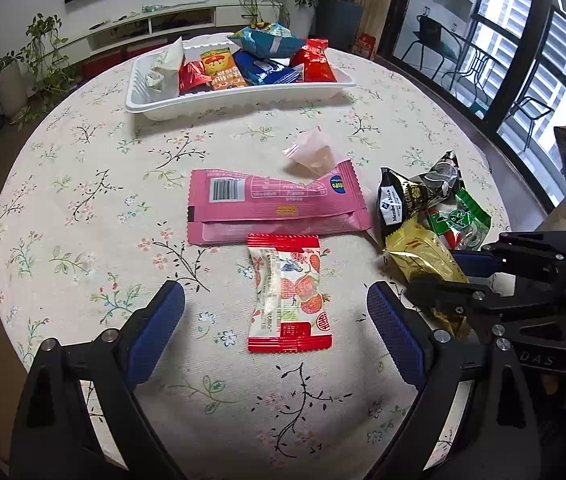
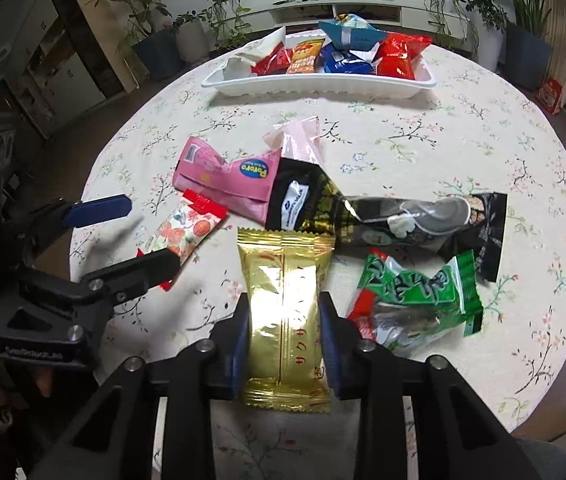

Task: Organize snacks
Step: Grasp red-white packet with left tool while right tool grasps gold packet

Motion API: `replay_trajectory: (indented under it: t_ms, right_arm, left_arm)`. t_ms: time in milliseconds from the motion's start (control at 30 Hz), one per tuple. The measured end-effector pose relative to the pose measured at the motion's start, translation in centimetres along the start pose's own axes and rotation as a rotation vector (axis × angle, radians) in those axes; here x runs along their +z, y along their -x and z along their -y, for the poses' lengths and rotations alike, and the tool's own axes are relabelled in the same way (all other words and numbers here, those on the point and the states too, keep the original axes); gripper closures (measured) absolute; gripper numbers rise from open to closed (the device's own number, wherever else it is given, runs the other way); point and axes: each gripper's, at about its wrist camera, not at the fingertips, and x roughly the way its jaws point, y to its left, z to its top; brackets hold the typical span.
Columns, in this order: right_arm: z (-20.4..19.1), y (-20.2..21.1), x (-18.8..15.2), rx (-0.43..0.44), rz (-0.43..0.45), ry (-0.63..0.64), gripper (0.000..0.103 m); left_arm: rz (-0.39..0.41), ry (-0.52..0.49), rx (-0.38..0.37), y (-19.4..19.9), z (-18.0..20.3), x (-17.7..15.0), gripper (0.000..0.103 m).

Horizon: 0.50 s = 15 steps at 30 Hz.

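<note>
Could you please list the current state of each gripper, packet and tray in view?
Left gripper: open, straddling the red-and-white packet.
Right gripper: shut on the gold foil packet.
Pink flat packet: lying loose.
White plastic tray: holding several snacks.

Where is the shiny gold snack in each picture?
Left wrist view: the gold snack lies at the right, partly hidden behind the right gripper, just below the black packet.
Right wrist view: it sits bottom centre, squeezed between the right gripper's jaws.
Shared landmark: the white tray of snacks at the far side of the table.
</note>
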Motion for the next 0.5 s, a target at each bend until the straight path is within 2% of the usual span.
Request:
replay_trajectory:
  t_ms: [167, 200, 233, 267, 433, 500]
  right_arm:
    - [0.2, 0.6, -0.5, 0.018, 0.004, -0.014, 0.069]
    - [0.2, 0.8, -0.6, 0.02, 0.005, -0.016, 0.069]
    - [0.2, 0.9, -0.7, 0.022, 0.005, -0.017, 0.069]
    - [0.3, 1.0, -0.8, 0.025, 0.006, -0.018, 0.069]
    - [0.3, 1.1, -1.0, 0.036, 0.004, -0.02, 0.069]
    - [0.3, 1.2, -1.0, 0.042, 0.006, -0.019, 0.069]
  left_arm:
    - [-0.028, 0.002, 0.013, -0.8, 0.5, 0.4, 0.012]
    - [-0.043, 0.001, 0.017, -1.1, 0.5, 0.5, 0.025]
    - [-0.057, 0.005, 0.011, -1.4, 0.5, 0.4, 0.045]
    - [-0.066, 0.012, 0.009, -1.6, 0.4, 0.3, 0.049]
    - [-0.073, 0.009, 0.022, -1.6, 0.3, 0.5, 0.051]
    - [-0.082, -0.022, 0.067, -1.8, 0.7, 0.5, 0.059]
